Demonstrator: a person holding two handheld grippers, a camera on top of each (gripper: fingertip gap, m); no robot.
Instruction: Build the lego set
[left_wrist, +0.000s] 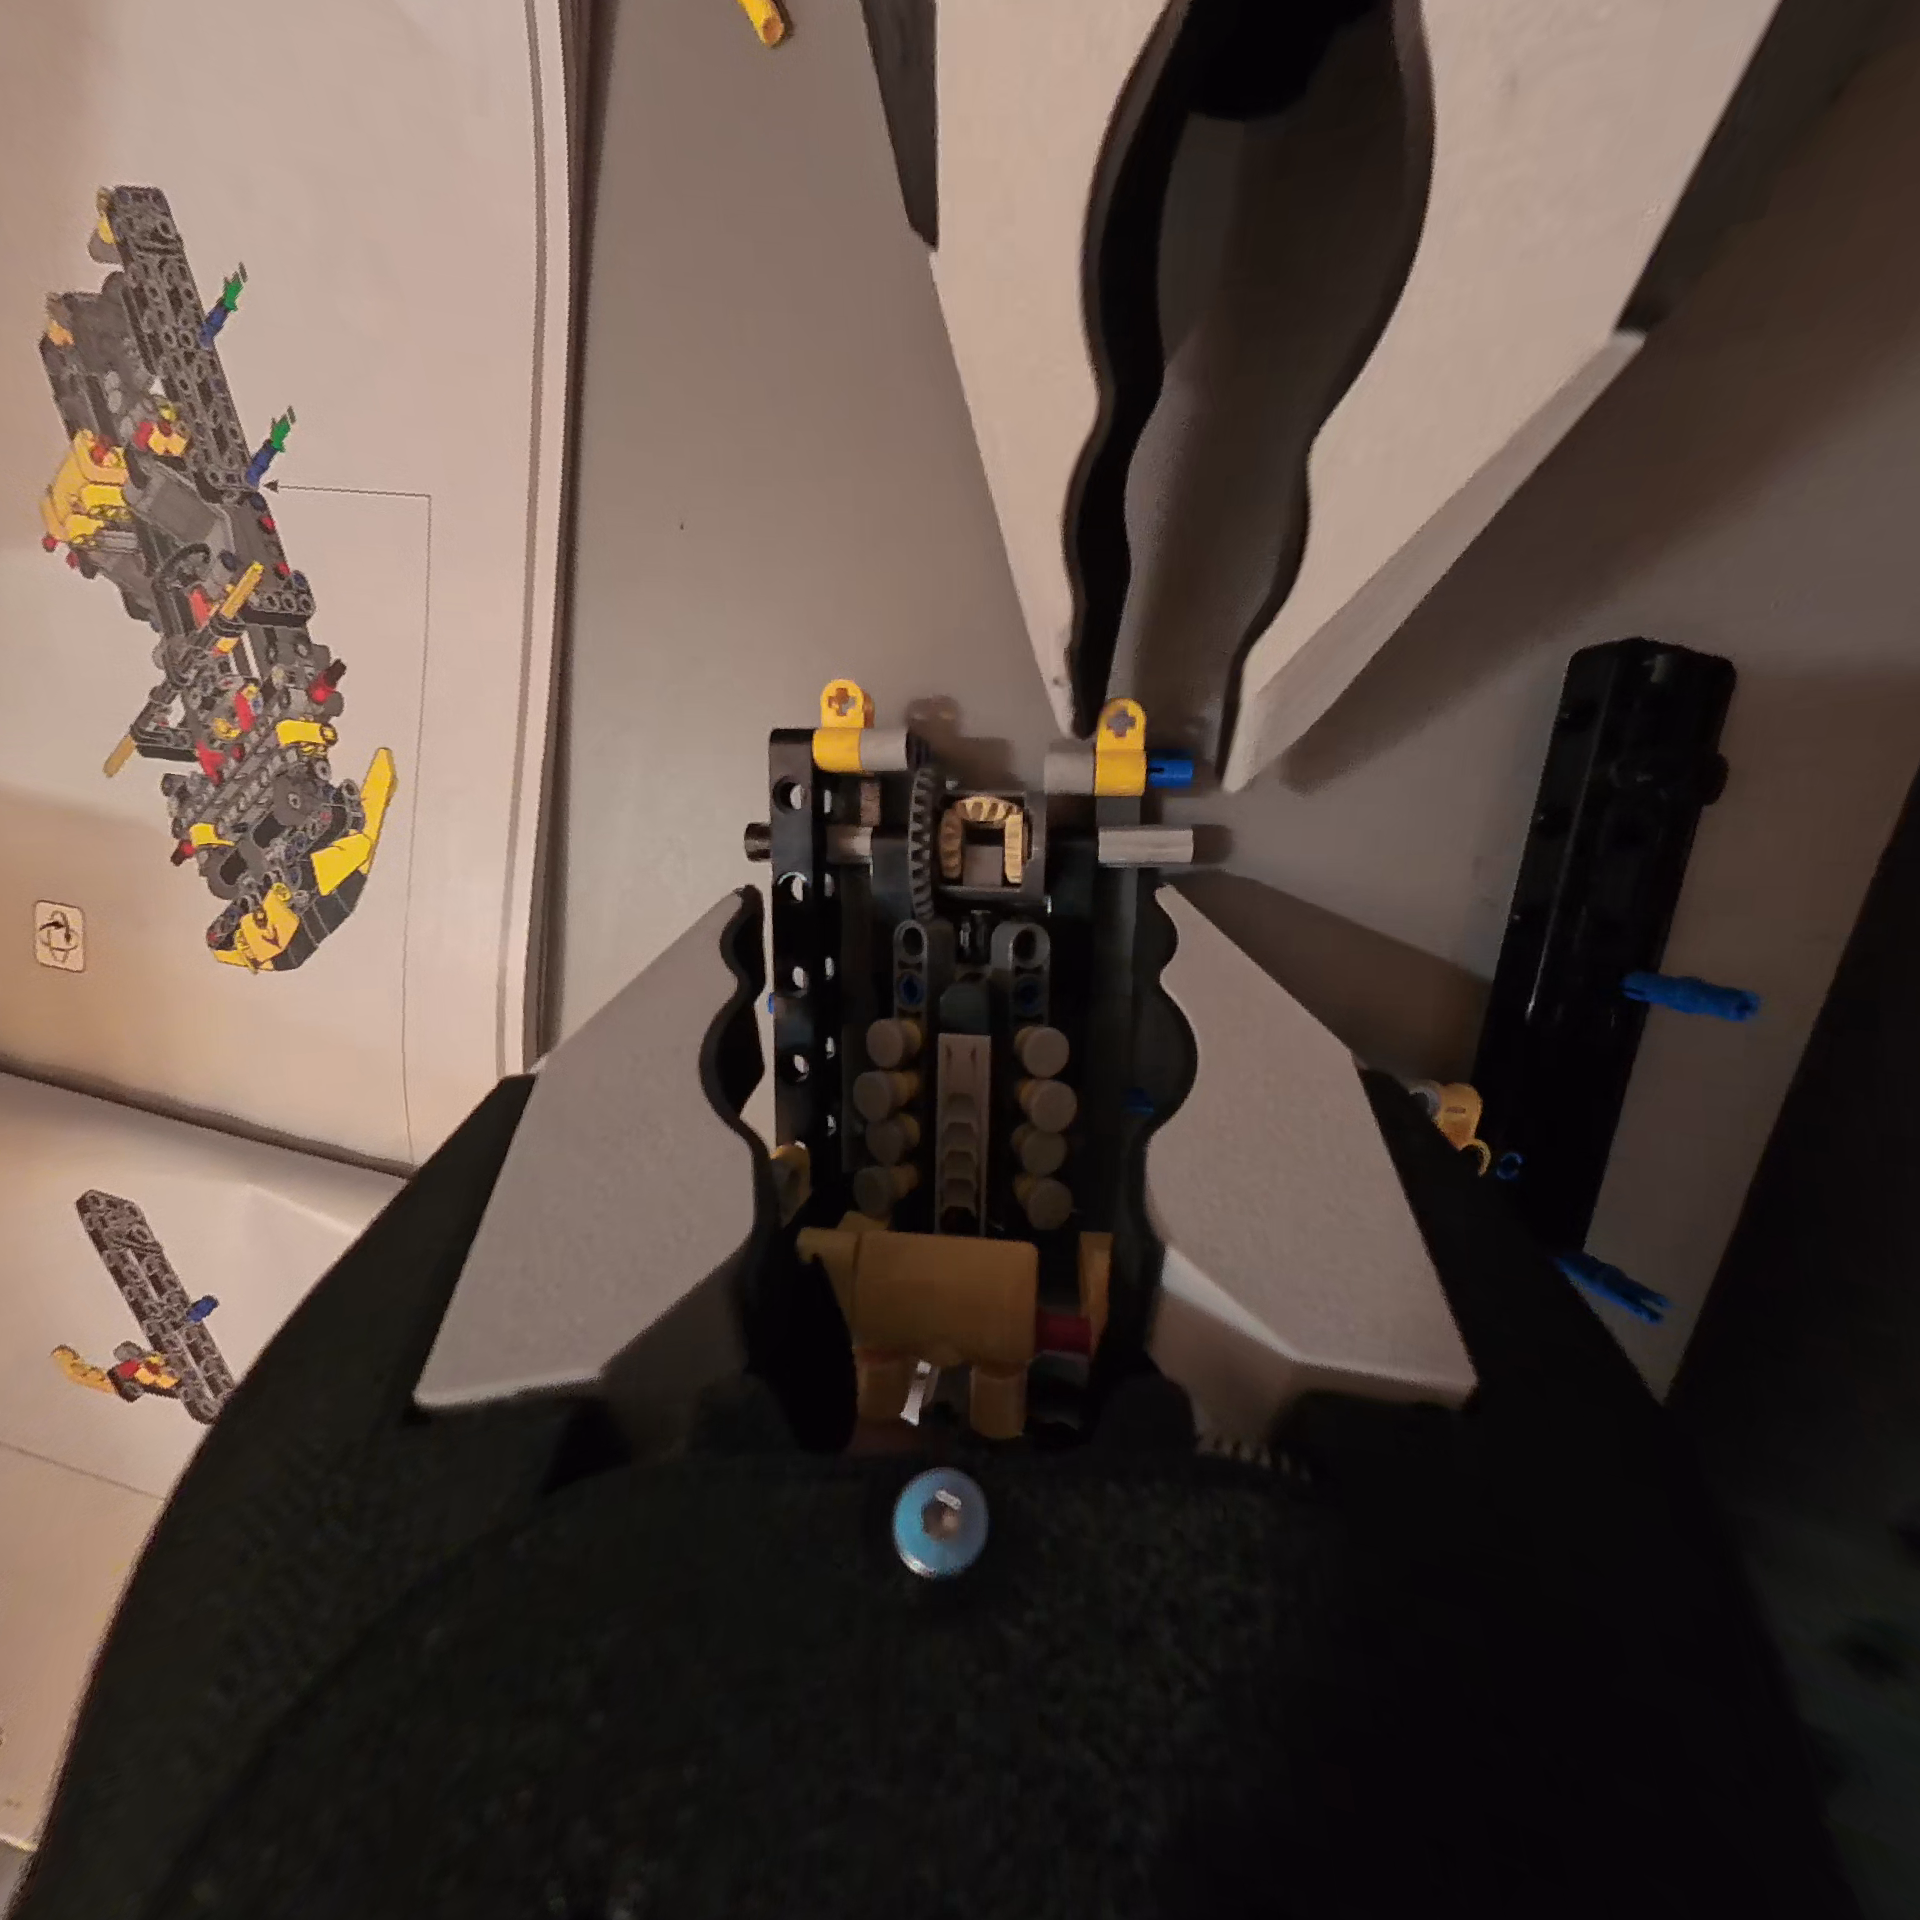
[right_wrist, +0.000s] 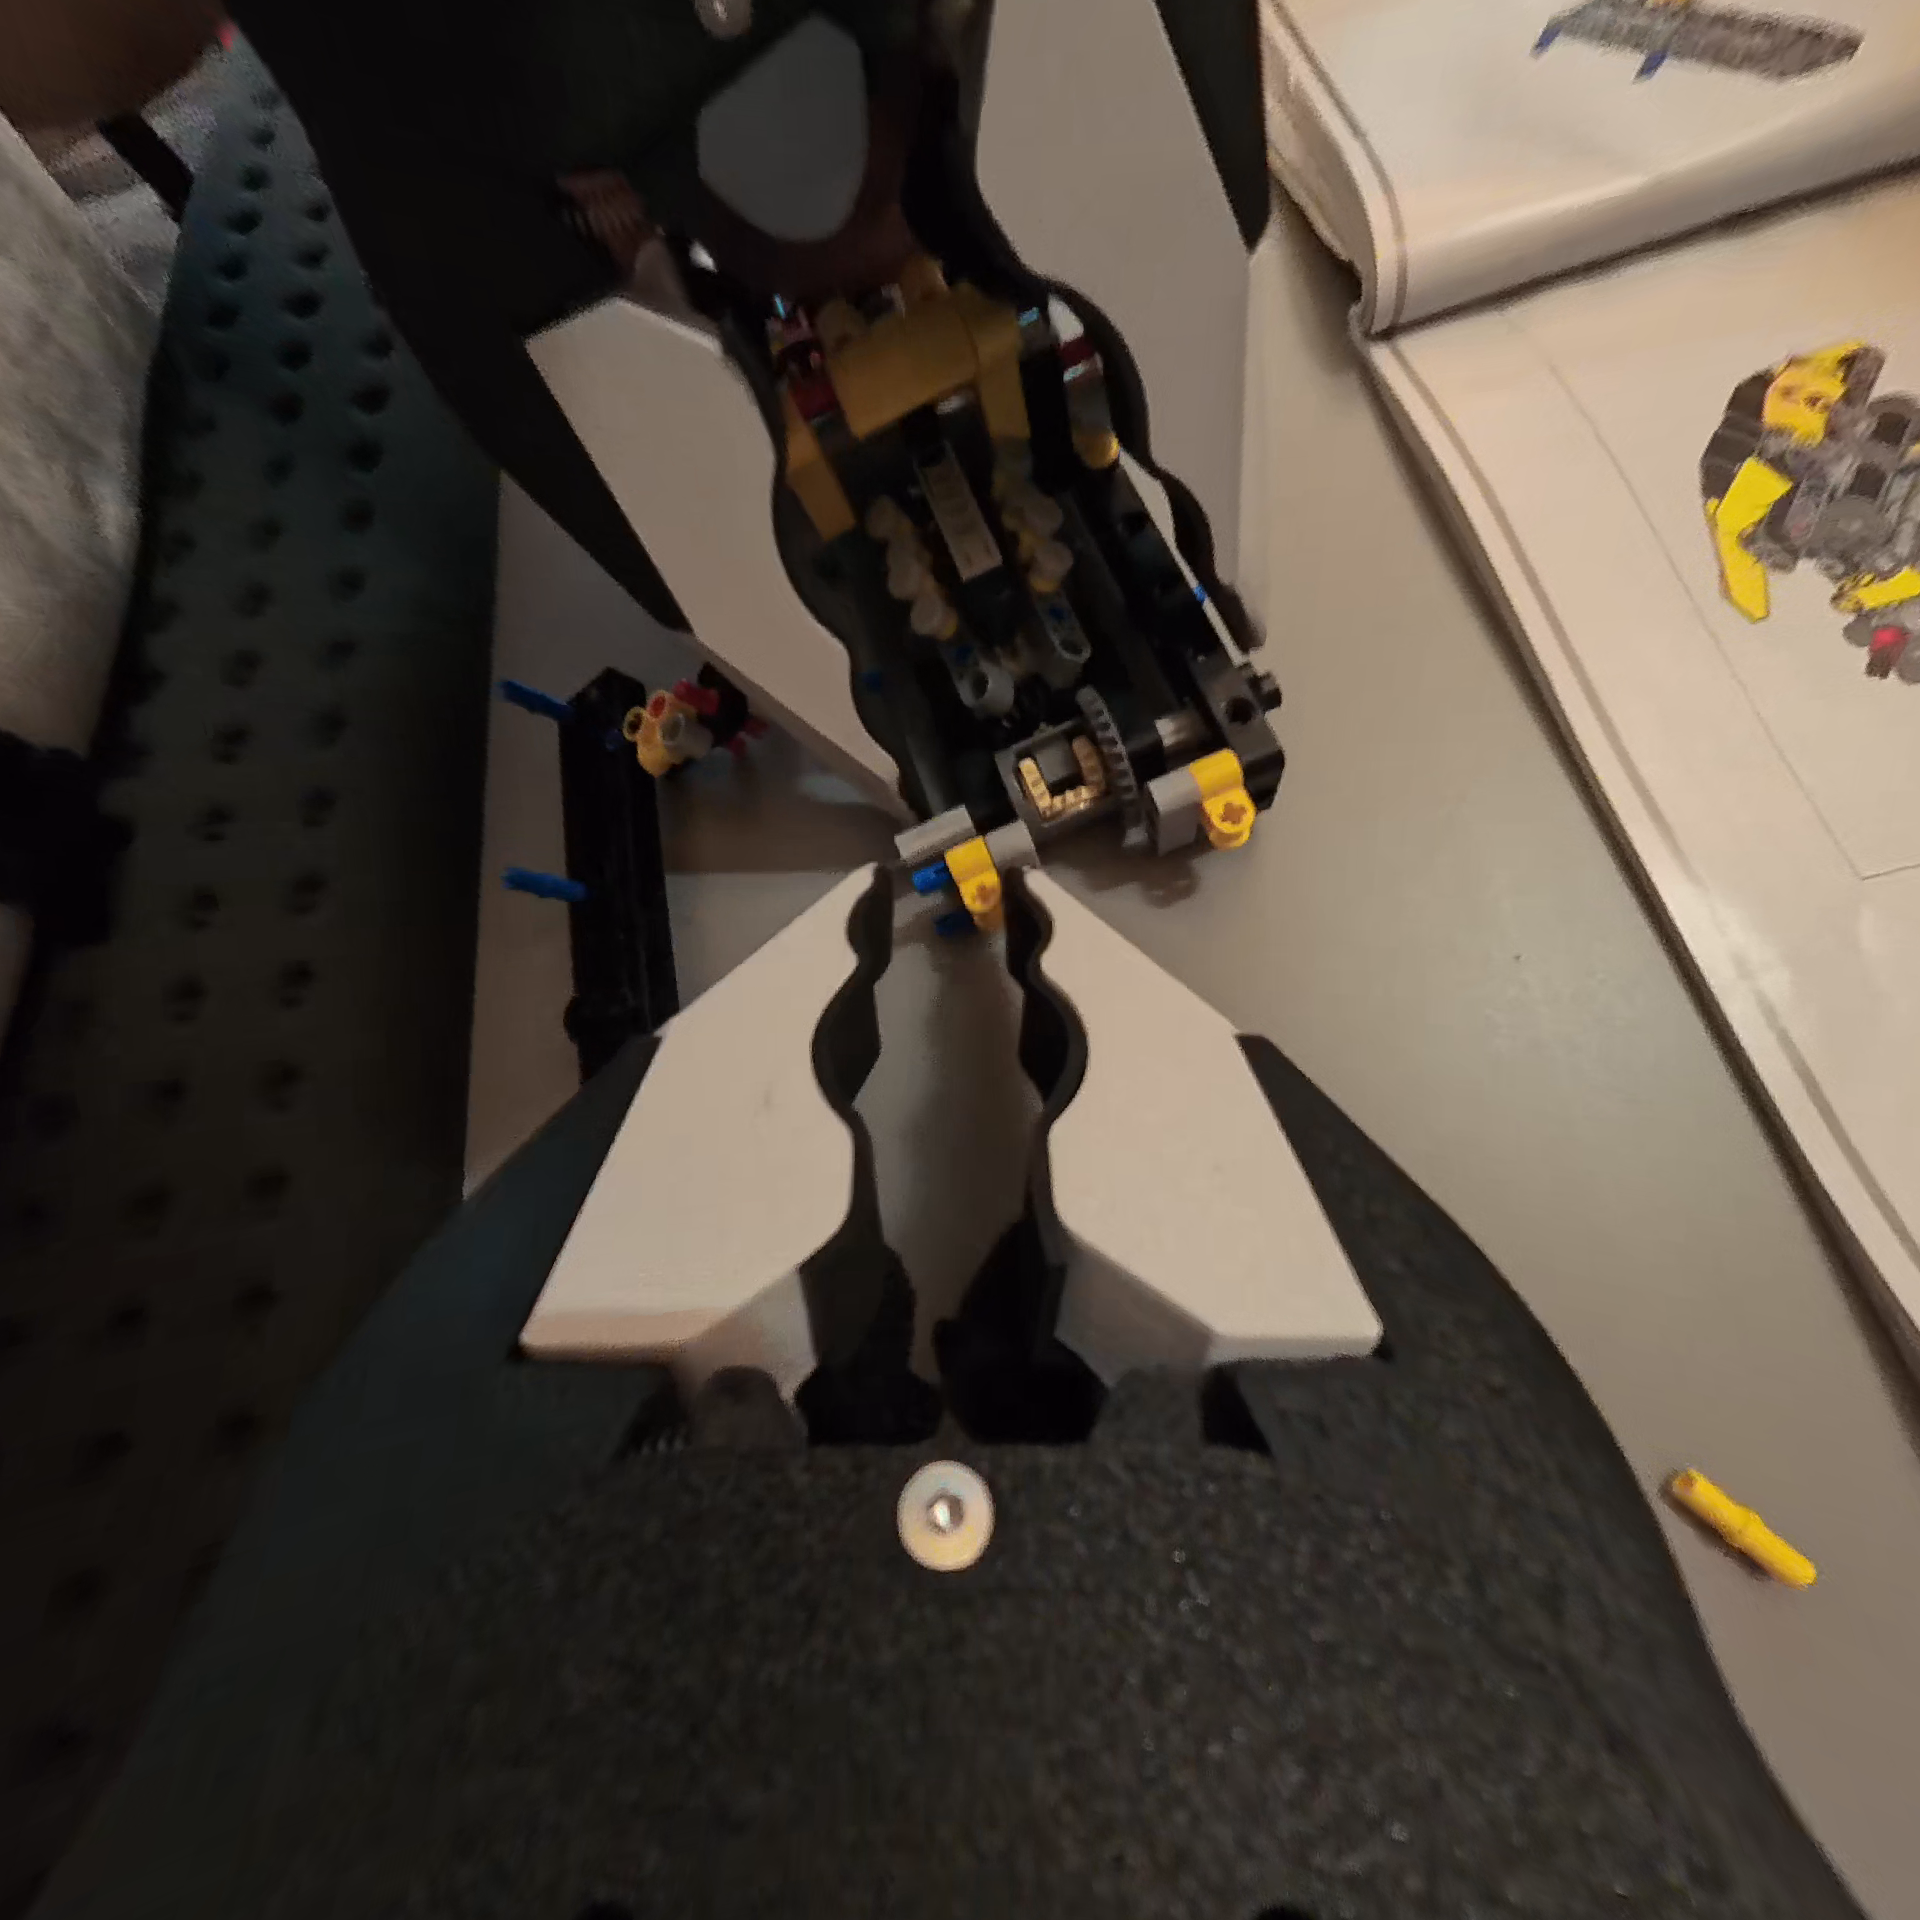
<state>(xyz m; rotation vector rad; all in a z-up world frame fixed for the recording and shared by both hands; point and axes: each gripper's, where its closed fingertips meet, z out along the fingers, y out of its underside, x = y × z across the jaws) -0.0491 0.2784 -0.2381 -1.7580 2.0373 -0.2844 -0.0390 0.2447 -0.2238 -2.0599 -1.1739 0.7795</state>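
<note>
My left gripper (left_wrist: 954, 904) is shut on a black and yellow lego chassis (left_wrist: 956, 1039) with a gear and grey cylinders, gripping it by its long sides. It also shows at the top of the right wrist view (right_wrist: 1070, 707), holding the chassis (right_wrist: 997, 561). My right gripper (right_wrist: 954, 888) has its jaws nearly closed around a yellow connector (right_wrist: 977, 883) with a blue pin (right_wrist: 925, 881) at the chassis's front corner. In the left wrist view the right gripper (left_wrist: 1153, 732) comes in from above onto the same connector (left_wrist: 1120, 740).
A long black beam (left_wrist: 1600, 935) with blue pins lies on the grey table; it also shows in the right wrist view (right_wrist: 613, 883), next to a small yellow and red subassembly (right_wrist: 675, 732). An open instruction booklet (left_wrist: 260, 623) (right_wrist: 1662, 520) lies alongside. A loose yellow pin (right_wrist: 1745, 1527) lies near it. The left gripper's tips are roughly 4 cm from the right gripper's.
</note>
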